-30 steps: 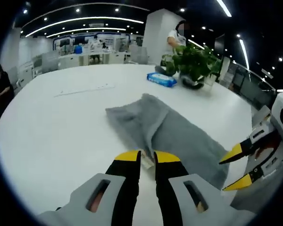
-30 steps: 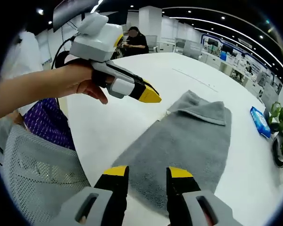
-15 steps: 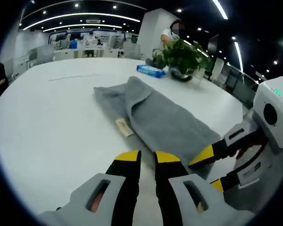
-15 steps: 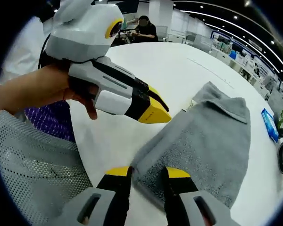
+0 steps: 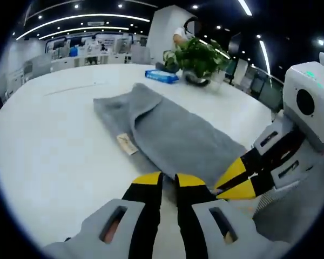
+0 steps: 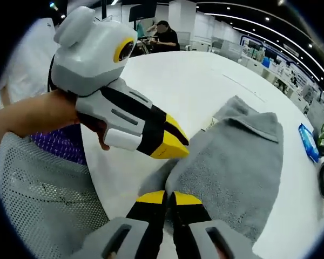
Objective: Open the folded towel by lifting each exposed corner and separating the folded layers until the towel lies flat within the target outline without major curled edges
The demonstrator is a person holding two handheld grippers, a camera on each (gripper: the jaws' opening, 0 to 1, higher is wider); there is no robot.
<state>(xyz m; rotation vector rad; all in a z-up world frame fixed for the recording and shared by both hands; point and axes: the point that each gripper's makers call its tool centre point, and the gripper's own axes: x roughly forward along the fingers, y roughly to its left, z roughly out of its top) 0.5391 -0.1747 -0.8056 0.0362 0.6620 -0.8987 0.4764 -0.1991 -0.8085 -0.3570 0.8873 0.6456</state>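
Right tool (image 6: 168, 197) is clamped on the grey towel's (image 6: 235, 156) near corner; left tool (image 5: 168, 178) nearly closed, empty; several layers could be lifted together

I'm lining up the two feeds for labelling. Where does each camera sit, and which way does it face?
Left gripper view: rides on the left tool, looking along the grey towel toward a plant; the right tool enters from the right.
Right gripper view: rides on the right tool, pinching the towel's near corner; the left tool and a hand show.
Both share the towel, its tag and the white table.
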